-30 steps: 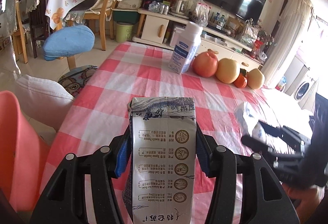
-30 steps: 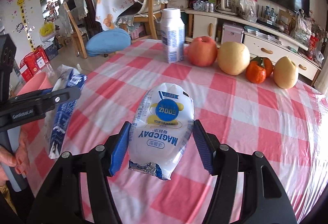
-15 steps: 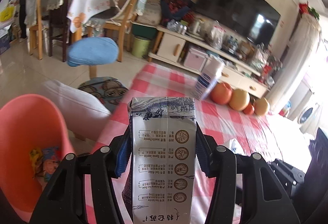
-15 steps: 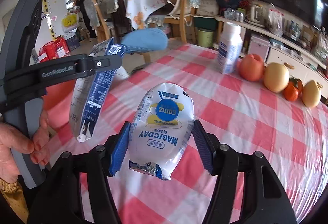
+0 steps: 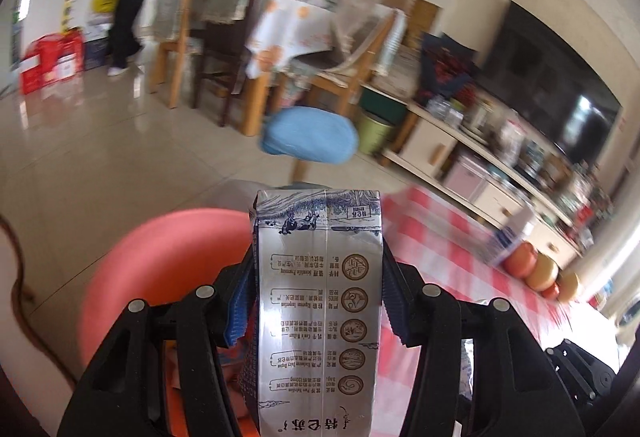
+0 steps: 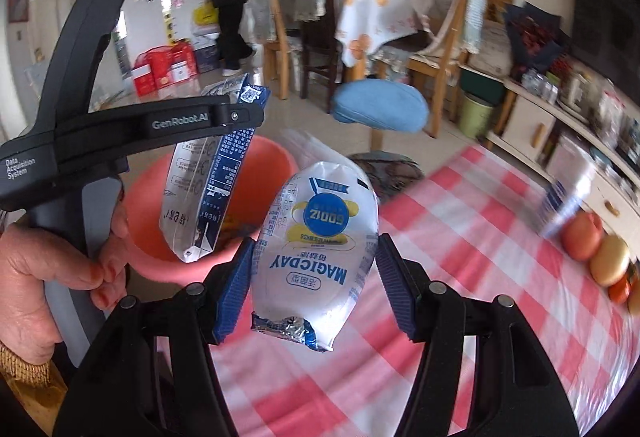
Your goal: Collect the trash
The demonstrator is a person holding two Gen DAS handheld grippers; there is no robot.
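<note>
My left gripper (image 5: 316, 301) is shut on a silver milk carton (image 5: 318, 301) with brown round icons, held over the pink bin (image 5: 160, 257) beside the table. From the right wrist view the same carton (image 6: 204, 193) hangs from the left gripper (image 6: 236, 113) above the pink bin (image 6: 264, 161). My right gripper (image 6: 314, 285) is shut on a white MAGICDAY pouch (image 6: 320, 245), held over the table's left edge, just right of the bin. Some wrappers lie inside the bin.
The red-checked table (image 6: 460, 237) carries a white bottle (image 6: 568, 205) and a row of fruit (image 6: 596, 241) at the far side. A blue stool (image 6: 380, 109) and wooden chairs (image 6: 436, 49) stand past the bin. A person (image 6: 230, 1) stands far back. A hand (image 6: 60, 269) grips the left tool.
Both grippers swung left off the table with their loads still clamped. The bin came from the left edge to under the carton, and the fruit slid to the right edge.
</note>
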